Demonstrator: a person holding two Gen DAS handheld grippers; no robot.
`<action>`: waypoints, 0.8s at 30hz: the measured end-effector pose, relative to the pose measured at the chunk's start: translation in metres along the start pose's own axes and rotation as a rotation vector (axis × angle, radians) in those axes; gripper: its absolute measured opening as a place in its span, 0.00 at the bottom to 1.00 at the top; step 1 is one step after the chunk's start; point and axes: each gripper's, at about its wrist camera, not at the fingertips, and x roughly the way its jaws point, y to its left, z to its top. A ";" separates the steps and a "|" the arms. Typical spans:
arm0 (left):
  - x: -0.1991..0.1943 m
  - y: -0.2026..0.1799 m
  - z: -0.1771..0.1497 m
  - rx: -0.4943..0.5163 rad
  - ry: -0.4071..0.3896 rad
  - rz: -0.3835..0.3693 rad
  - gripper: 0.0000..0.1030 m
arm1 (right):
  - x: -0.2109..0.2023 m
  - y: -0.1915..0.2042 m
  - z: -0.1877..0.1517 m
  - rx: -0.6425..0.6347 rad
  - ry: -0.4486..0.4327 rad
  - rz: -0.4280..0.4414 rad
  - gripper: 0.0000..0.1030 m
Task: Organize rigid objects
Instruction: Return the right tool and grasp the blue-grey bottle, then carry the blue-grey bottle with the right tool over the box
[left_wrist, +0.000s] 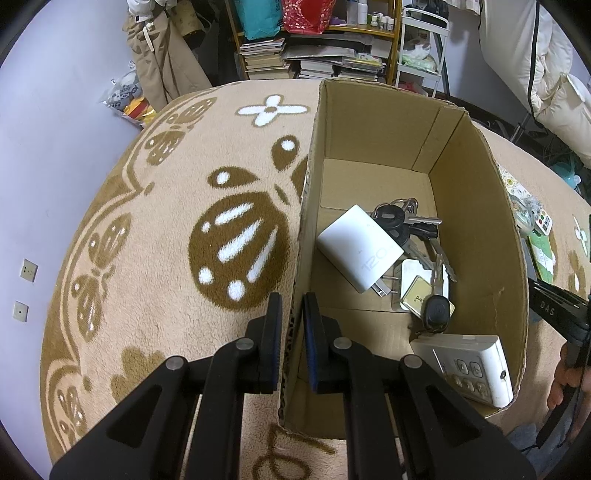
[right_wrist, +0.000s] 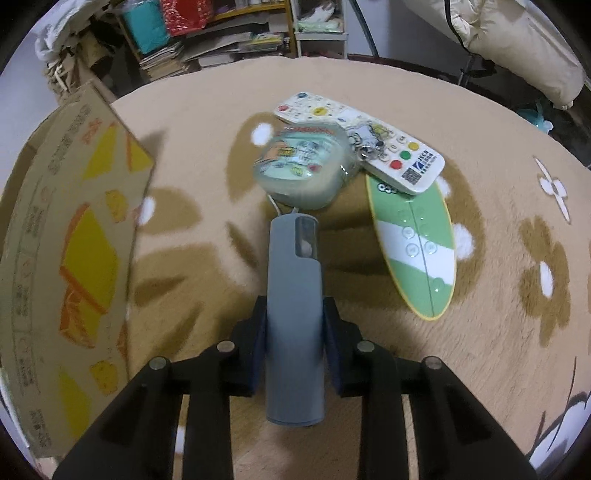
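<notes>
The left gripper (left_wrist: 291, 321) is pinched tight on the near left wall of the cardboard box (left_wrist: 476, 206), one finger outside, one inside. Down in the box sit a white charger (left_wrist: 358, 247), a bunch of keys (left_wrist: 406, 221), a car key fob (left_wrist: 437, 312) and a small white remote (left_wrist: 472, 365) in the near corner. Right of the box on the patterned rug (right_wrist: 480, 110), the right gripper (right_wrist: 293, 354) has a grey cylinder (right_wrist: 293, 314) between its fingers, pads up against its sides. Just past the cylinder are a clear printed case (right_wrist: 303, 166), a white remote with coloured buttons (right_wrist: 369, 144) and a green striped remote (right_wrist: 413, 240)
</notes>
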 end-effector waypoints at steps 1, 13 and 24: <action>0.000 0.000 0.000 -0.001 0.000 0.000 0.10 | -0.003 0.002 0.000 -0.002 -0.005 0.001 0.29; 0.000 0.000 0.000 -0.002 0.001 -0.001 0.11 | -0.044 0.018 0.008 -0.064 -0.103 -0.010 0.28; 0.001 0.002 -0.002 -0.012 0.002 -0.001 0.11 | -0.087 0.035 0.019 -0.112 -0.221 0.008 0.28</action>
